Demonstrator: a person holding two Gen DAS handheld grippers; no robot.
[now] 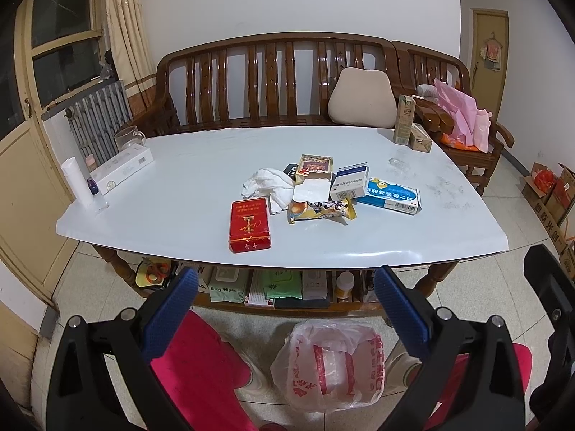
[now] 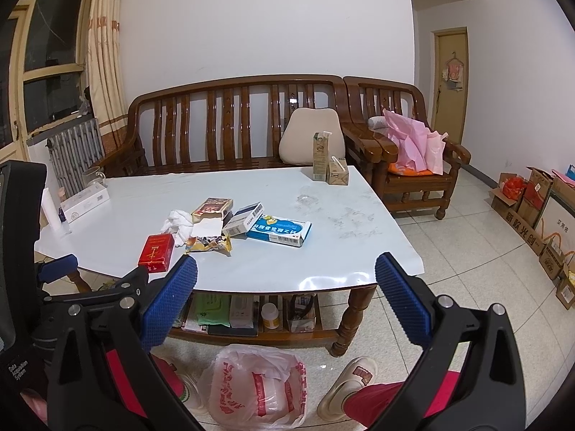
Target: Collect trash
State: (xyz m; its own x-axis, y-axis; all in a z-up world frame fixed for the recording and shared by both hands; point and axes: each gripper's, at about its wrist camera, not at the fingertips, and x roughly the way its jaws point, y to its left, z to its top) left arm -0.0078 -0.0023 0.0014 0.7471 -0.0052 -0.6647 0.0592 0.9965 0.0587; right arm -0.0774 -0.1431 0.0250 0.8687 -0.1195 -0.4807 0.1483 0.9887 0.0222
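Trash lies in a cluster on the white table (image 1: 179, 186): a red cigarette pack (image 1: 249, 225), crumpled white tissue (image 1: 267, 186), a yellow snack wrapper (image 1: 320, 211), a torn dark-and-gold box (image 1: 314, 168), a white-and-blue box (image 1: 349, 182) and a blue medicine box (image 1: 391, 195). The cluster also shows in the right wrist view, with the red pack (image 2: 156, 253) nearest. A white-and-red plastic bag (image 1: 330, 362) stands open on the floor before the table, also in the right wrist view (image 2: 255, 388). My left gripper (image 1: 285, 309) and right gripper (image 2: 285, 300) are both open and empty, held short of the table.
Two drink cartons (image 1: 404, 118) stand at the table's far right corner; a white box (image 1: 122, 168), a glass cup (image 1: 127, 138) and a white tube (image 1: 77, 183) stand at its left. A wooden bench (image 1: 273, 82) is behind. The lower shelf (image 1: 280, 289) holds packets. Cardboard boxes (image 2: 532, 212) line the right wall.
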